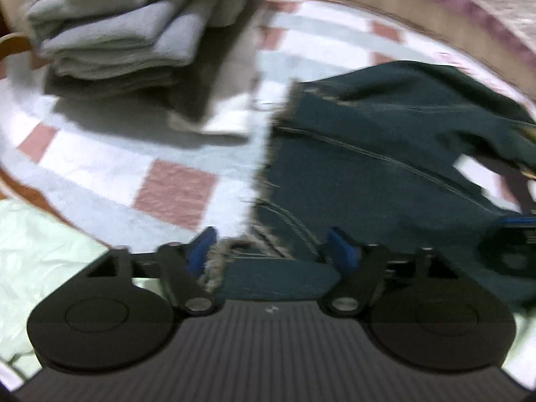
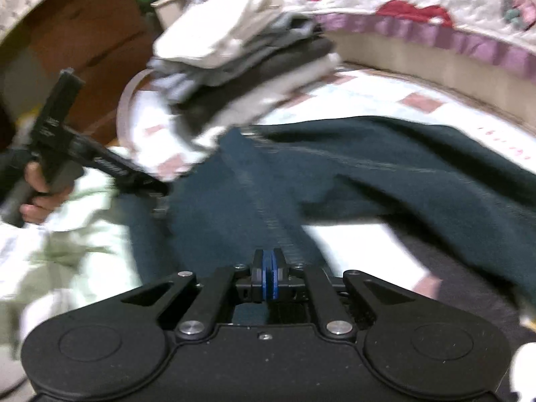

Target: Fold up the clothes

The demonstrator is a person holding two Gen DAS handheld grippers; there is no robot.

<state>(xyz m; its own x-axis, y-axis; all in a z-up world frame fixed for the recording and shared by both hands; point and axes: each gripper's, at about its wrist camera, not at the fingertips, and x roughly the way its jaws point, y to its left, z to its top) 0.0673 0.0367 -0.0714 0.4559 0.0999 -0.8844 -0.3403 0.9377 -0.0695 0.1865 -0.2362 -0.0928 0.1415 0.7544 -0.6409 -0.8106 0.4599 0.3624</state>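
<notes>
Denim, dark blue-green jeans (image 1: 385, 167) with a frayed hem, lies crumpled on the checked cloth (image 1: 110, 174), its leg running ahead and rightward from the left gripper (image 1: 273, 249), whose parted jaws straddle the hem, while the right gripper (image 2: 269, 278) looks pinched shut on the fabric.

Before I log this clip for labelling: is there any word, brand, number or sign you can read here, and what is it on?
None can be read.
Pale print on the black body of the left gripper, in the right wrist view: too blurred to read.
A small pale mark on the ribbed grey housing, in the left wrist view: too small to tell.
The dark jeans show only stitching.
</notes>
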